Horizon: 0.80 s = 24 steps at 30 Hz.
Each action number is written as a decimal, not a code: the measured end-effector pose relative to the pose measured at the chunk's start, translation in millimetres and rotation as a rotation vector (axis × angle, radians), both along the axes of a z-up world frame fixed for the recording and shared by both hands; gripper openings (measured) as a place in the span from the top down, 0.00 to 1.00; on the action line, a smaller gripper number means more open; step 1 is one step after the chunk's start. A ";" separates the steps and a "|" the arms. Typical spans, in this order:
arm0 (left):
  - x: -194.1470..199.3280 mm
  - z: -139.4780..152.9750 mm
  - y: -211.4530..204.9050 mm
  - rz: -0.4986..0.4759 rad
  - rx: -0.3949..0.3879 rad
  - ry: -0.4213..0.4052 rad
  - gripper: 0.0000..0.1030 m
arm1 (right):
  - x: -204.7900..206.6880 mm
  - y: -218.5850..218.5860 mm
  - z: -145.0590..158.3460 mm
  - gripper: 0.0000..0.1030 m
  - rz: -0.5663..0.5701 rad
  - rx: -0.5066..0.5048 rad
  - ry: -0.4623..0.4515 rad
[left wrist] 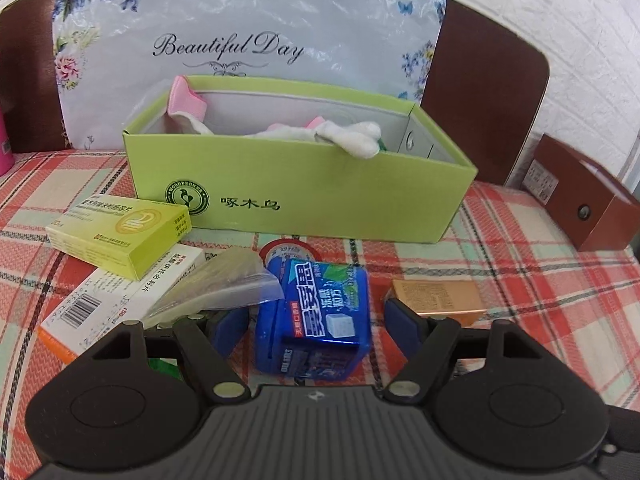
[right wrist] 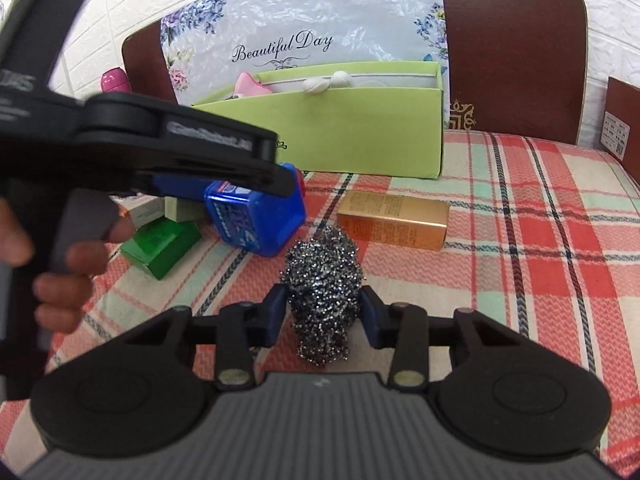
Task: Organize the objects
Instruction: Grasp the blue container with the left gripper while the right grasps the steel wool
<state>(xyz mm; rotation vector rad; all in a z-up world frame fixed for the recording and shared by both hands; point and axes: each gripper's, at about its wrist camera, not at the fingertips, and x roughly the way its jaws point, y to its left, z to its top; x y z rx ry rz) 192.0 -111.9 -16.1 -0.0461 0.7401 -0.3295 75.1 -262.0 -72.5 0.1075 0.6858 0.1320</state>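
A blue gum container (left wrist: 316, 316) lies between the fingers of my left gripper (left wrist: 316, 330), which are spread wide on either side of it without touching; it also shows in the right wrist view (right wrist: 256, 216). My right gripper (right wrist: 323, 314) is shut on a steel wool scrubber (right wrist: 323, 280) and holds it just above the plaid cloth. A green open box (left wrist: 296, 196) with white and pink socks inside stands behind. The left gripper (right wrist: 276, 178) reaches in from the left in the right wrist view.
A yellow-green medicine box (left wrist: 120, 236) lies on a white one (left wrist: 120, 296) at left, with a clear plastic bag (left wrist: 224, 284). A gold box (left wrist: 440, 296) lies at right, a small green box (right wrist: 160, 244) at left, a brown box (left wrist: 580, 200) at far right. A floral bag leans behind.
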 end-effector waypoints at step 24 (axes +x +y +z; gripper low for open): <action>-43.5 5.1 35.3 -0.044 -0.035 0.031 0.39 | -0.6 -5.1 -1.6 0.67 -0.031 0.018 0.025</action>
